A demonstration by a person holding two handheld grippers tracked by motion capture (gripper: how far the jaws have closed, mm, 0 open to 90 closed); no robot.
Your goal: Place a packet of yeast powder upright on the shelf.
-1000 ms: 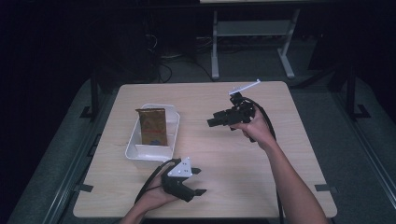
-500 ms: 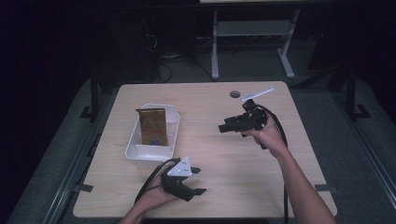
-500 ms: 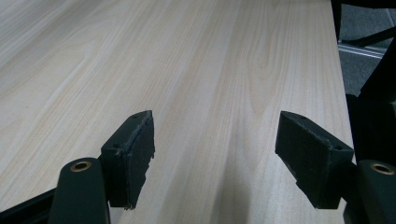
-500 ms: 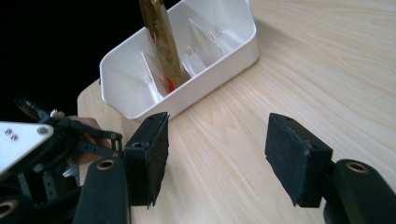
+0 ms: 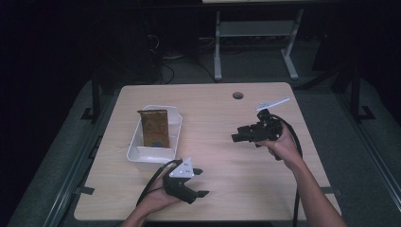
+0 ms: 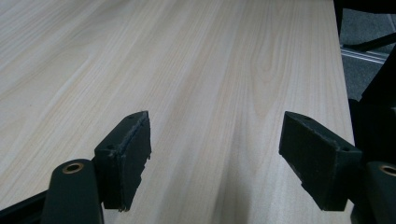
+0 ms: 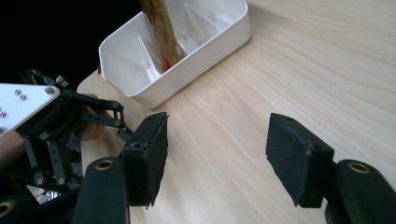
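A white divided bin [image 5: 142,152] stands on the left part of the wooden table [image 5: 217,113], also visible as the bin [image 7: 219,35] in the right gripper view. A brown packet [image 5: 153,126] stands upright in it, its edge showing as the packet [image 7: 161,28]. My left gripper [image 5: 199,182] rests near the front edge, just in front of the bin, open with bare wood between its pads [image 6: 128,156]. My right gripper [image 5: 238,136] is held above the table's right half, pointing left toward the bin, open and empty, its pads [image 7: 149,154] wide apart.
A round cable hole [image 5: 238,95] lies near the table's far edge. Behind the table stands a grey metal frame [image 5: 255,38] on dark floor. Cables trail from both grippers toward the person. The left gripper [image 7: 51,121] appears at the left of the right gripper view.
My right gripper has drawn back from the table's far right toward the person and lower over the table. The left gripper, the bin and the packet have stayed put.
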